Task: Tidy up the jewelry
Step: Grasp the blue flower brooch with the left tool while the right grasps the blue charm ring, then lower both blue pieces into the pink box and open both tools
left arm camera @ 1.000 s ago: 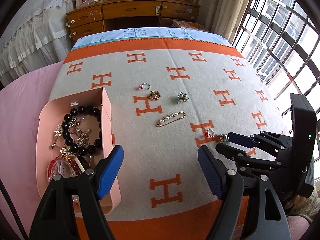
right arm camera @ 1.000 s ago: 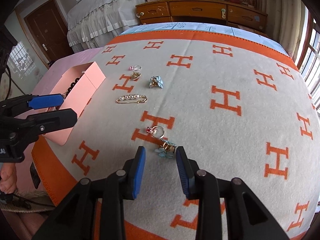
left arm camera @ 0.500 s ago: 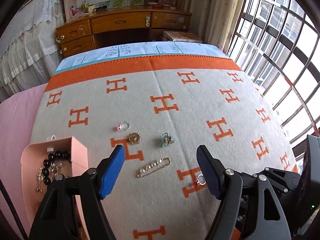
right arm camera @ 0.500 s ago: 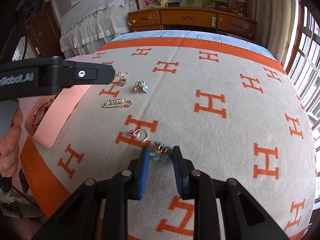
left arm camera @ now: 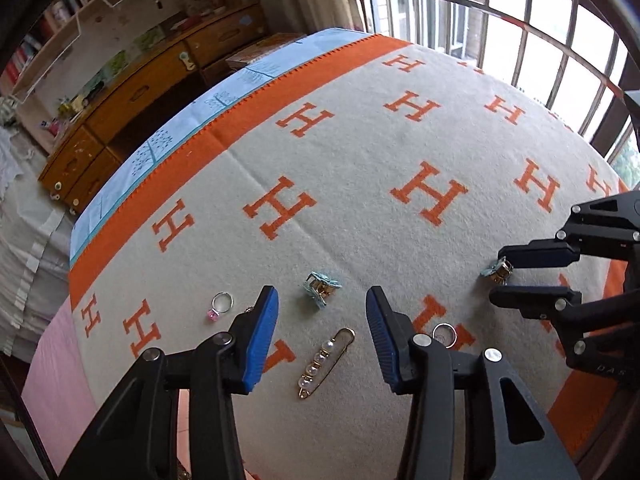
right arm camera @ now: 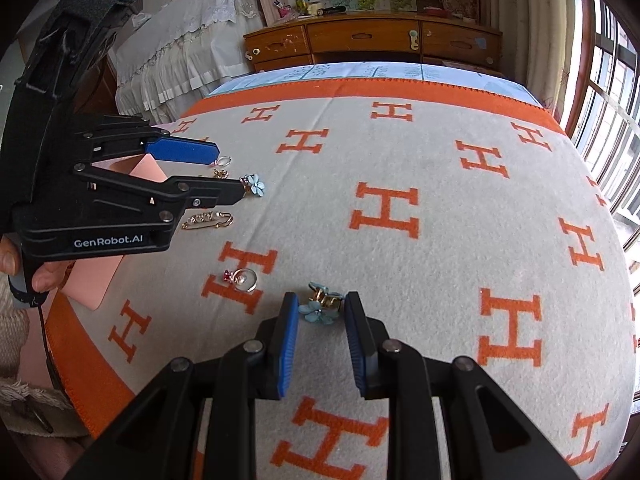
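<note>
Loose jewelry lies on an orange-and-cream blanket (left arm camera: 400,152). My right gripper (right arm camera: 322,332) is shut on a blue flower hair clip (right arm camera: 322,306), which still rests on the blanket; the left wrist view shows this clip (left arm camera: 498,271) at the right gripper's (left arm camera: 496,277) tips. My left gripper (left arm camera: 322,320) hangs over the middle pieces, its jaws closing with nothing pressed between them. A second blue flower clip (left arm camera: 322,288) lies just past its tips and a pearl safety pin (left arm camera: 326,362) under the gap. A pink-stone ring (left arm camera: 220,306) sits to its left and a red-stone ring (right arm camera: 242,278) near my right gripper.
The pink jewelry box (right arm camera: 94,280) sits at the blanket's left edge, mostly behind the left gripper (right arm camera: 230,172) and the hand holding it. A wooden dresser (right arm camera: 360,40) stands beyond the bed. Barred windows (left arm camera: 540,40) run along the right side.
My left gripper swung from above the pink box over to the loose pieces, rolled, and its jaws narrowed. My right gripper slid forward and shut around the flower clip.
</note>
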`<state>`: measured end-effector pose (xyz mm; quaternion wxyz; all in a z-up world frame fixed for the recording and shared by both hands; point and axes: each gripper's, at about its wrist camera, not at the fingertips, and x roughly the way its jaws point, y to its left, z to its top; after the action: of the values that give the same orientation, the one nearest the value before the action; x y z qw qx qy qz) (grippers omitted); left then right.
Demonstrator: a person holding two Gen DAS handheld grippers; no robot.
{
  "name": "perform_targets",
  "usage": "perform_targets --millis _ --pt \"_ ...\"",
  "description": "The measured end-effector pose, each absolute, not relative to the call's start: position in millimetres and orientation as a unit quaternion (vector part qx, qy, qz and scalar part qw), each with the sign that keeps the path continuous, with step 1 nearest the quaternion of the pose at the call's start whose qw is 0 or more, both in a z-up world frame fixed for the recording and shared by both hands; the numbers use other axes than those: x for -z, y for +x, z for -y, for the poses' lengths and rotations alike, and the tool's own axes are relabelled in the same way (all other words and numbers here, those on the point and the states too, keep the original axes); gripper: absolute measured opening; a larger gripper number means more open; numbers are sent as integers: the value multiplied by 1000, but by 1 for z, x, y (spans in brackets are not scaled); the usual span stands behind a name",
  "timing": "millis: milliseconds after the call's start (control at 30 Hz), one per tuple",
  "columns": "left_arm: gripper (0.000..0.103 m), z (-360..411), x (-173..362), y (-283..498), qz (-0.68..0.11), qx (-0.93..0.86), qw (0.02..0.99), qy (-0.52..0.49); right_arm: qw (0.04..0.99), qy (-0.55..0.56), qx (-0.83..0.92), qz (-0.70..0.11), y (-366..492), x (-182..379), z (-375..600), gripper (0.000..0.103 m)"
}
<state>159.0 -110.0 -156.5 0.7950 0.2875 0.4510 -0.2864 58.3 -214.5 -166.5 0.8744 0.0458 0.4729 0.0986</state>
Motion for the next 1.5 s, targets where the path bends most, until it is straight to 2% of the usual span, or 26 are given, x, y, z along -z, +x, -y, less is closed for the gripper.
perform_targets --millis 200,500,767,900,1100,1267,1500 --pt "43 119 168 168 -457 308 760 344 875 48 -100 -472 57 167 216 24" --pt "22 120 176 188 -482 330 744 324 875 50 -103 -470 58 167 216 24" --pt "21 118 176 188 -476 315 758 317 876 48 -104 -469 58 167 216 24" --pt "21 106 158 182 -472 293 781 285 876 48 -103 -469 58 167 216 24" --pt "21 62 100 160 -461 236 830 210 877 40 -99 -468 56 166 211 24" --pt "21 -8 57 144 -467 161 859 134 876 43 -113 -467 55 160 201 24" --pt "21 -90 54 122 -467 110 875 66 883 44 -175 -434 54 121 159 24"
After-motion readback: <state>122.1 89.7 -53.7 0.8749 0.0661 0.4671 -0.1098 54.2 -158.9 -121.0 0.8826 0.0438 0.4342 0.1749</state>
